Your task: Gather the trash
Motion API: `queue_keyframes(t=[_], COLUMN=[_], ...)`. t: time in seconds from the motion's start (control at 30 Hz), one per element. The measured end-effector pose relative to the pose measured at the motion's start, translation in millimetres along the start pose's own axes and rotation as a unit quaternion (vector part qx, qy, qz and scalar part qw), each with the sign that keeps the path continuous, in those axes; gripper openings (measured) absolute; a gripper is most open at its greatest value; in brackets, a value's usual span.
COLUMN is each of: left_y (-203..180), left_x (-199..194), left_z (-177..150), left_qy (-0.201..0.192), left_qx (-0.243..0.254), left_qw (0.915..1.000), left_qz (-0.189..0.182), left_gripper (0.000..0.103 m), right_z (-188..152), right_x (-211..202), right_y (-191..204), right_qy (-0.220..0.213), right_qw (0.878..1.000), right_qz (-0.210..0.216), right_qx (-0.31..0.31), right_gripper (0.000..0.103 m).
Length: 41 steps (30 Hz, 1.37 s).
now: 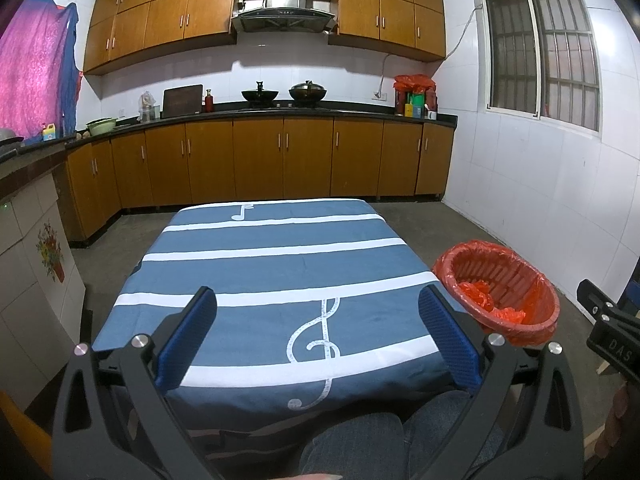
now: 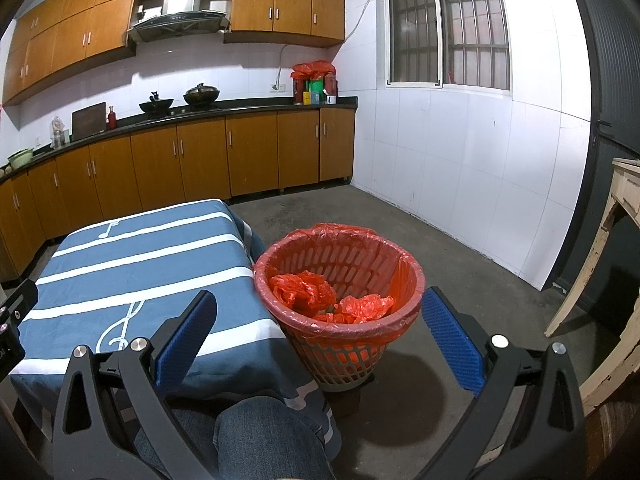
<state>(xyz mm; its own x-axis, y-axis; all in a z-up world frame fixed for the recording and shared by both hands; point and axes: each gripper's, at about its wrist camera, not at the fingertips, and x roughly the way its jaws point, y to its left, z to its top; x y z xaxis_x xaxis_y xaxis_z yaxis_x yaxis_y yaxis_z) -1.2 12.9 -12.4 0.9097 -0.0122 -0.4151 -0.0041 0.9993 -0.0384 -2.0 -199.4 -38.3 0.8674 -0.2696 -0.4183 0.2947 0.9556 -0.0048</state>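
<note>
In a kitchen with brown cabinets, the table with blue striped cloth (image 1: 276, 280) shows no trash; crumpled red plastic bags (image 2: 304, 290) lie inside the red lined basket (image 2: 400, 320). The left gripper (image 1: 318, 310) and right gripper (image 2: 320, 314) are both spread wide, holding nothing. A careless swing could tip the basket

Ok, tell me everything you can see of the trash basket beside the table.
The trash basket is a round, tapered plastic basket with slotted walls, lined with a thin red plastic bag folded over its rim. It stands upright on the concrete floor, close against the corner of the blue striped tablecloth; actual contact is unclear. Crumpled red plastic lies inside. Neither claw touches it.
</note>
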Motion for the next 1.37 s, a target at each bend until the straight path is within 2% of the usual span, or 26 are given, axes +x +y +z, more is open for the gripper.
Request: queue_keyframes(t=[1.37], left_y=[4.1], left_x=[3.7], left_z=[-3.8], left_qy=[0.005], left_qx=[0.0], left_qw=[1.0], left_qz=[-0.003], left_gripper=[0.099], right_z=[-1.1], right_x=[1.3], right_y=[-1.3], right_qy=[0.002], right_qw=[1.0], right_qz=[0.0], right_qx=[0.002], right_gripper=[0.101])
